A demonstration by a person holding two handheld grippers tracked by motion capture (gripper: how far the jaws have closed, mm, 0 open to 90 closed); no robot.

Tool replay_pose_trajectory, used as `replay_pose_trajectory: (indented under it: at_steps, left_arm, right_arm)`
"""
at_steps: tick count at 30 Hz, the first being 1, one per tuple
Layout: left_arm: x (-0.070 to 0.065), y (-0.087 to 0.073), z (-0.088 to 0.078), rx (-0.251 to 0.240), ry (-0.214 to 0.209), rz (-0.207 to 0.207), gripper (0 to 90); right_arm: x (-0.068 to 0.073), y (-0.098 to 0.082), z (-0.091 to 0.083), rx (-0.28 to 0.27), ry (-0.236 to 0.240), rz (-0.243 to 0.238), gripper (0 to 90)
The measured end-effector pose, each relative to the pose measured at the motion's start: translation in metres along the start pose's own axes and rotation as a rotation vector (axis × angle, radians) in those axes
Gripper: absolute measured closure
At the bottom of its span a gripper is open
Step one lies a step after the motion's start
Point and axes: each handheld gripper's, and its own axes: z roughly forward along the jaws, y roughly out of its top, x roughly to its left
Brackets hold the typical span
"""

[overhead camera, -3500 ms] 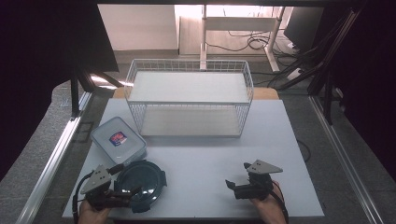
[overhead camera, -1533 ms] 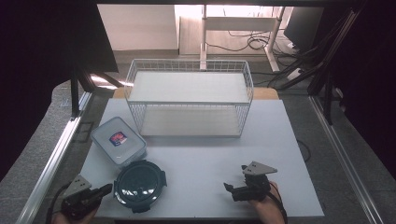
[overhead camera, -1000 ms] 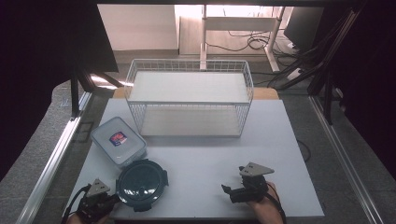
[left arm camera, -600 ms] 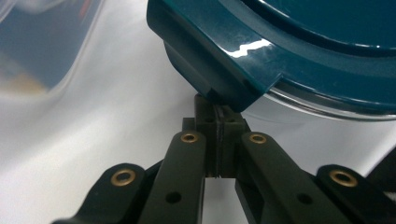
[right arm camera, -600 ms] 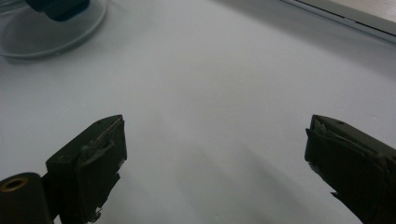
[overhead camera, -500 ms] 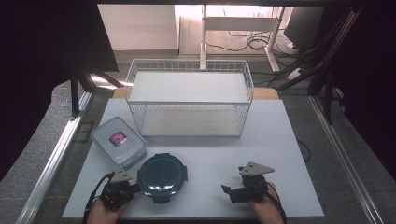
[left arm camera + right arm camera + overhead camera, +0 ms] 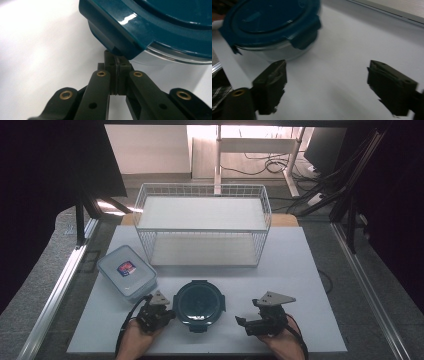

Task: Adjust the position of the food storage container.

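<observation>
Now the round clear container with the dark teal clip-on lid (image 7: 199,302) sits further toward the table's middle than a moment ago, when it lay nearer the left front corner; it rests on the white table (image 7: 310,270), right of the rectangular clear box with a pale lid and a small sticker (image 7: 127,271) and in front of the white wire two-shelf rack (image 7: 202,222). The left gripper (image 7: 167,315) has come in against its left side with jaws pressed together, holding nothing, their tips just under a lid tab. That looks like a push, nudging the container toward the centre. Being round, it has no long axis; its lid faces up, tabs spaced round the rim. The right gripper (image 7: 241,322) waits just beside it, jaws wide apart and empty.
</observation>
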Motion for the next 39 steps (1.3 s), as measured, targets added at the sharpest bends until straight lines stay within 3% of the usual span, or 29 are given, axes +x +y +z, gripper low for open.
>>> replay_pose_trajectory:
  at_steps: [2,6,7,8,9,12,15,18,22,24,27,31,39]
  left_arm:
    - [-0.005,0.009,0.008,0.004,-0.018,0.019,90.0]
    - [-0.016,0.027,0.027,-0.017,-0.057,0.032,90.0]
    - [-0.018,0.031,0.031,-0.007,-0.037,0.050,90.0]
    - [-0.019,0.034,0.034,-0.012,-0.044,0.063,90.0]
    - [-0.018,0.037,0.037,-0.019,-0.082,0.049,90.0]
    - [-0.015,0.036,0.037,-0.044,-0.118,0.029,90.0]
    - [-0.011,0.032,0.021,-0.061,-0.081,0.030,90.0]
    - [-0.005,0.025,-0.002,-0.095,-0.032,0.029,90.0]
    - [0.007,0.009,-0.032,-0.152,-0.011,0.006,88.6]
    - [0.013,0.003,-0.045,-0.183,-0.003,-0.012,87.5]
    - [0.024,-0.005,-0.057,-0.223,0.000,-0.049,86.4]
    - [0.037,-0.014,-0.064,-0.240,0.007,-0.079,86.1]
    - [0.047,-0.021,-0.072,-0.271,0.004,-0.112,86.0]
  right_arm:
    - [0.001,0.002,-0.002,0.010,0.006,-0.009,27.5]
    - [0.004,0.011,-0.006,0.009,0.029,-0.037,53.6]
    - [0.007,0.014,-0.007,0.011,0.041,-0.041,57.1]
    - [0.010,0.018,-0.009,-0.012,0.027,-0.055,67.9]
    - [0.012,0.022,-0.011,-0.015,0.052,-0.071,74.3]
    - [0.023,0.036,-0.002,0.007,0.097,-0.109,86.9]
    - [0.038,0.050,0.019,0.063,0.123,-0.169,88.9]
    - [0.053,0.066,0.043,0.073,0.161,-0.195,88.9]
    - [0.071,0.088,0.075,0.098,0.178,-0.225,89.0]
    - [0.077,0.097,0.092,0.127,0.165,-0.235,89.0]
    - [0.082,0.102,0.115,0.205,0.113,-0.291,89.2]
    - [0.084,0.105,0.120,0.241,0.082,-0.288,89.5]
    - [0.072,0.101,0.106,0.267,0.081,-0.264,89.6]
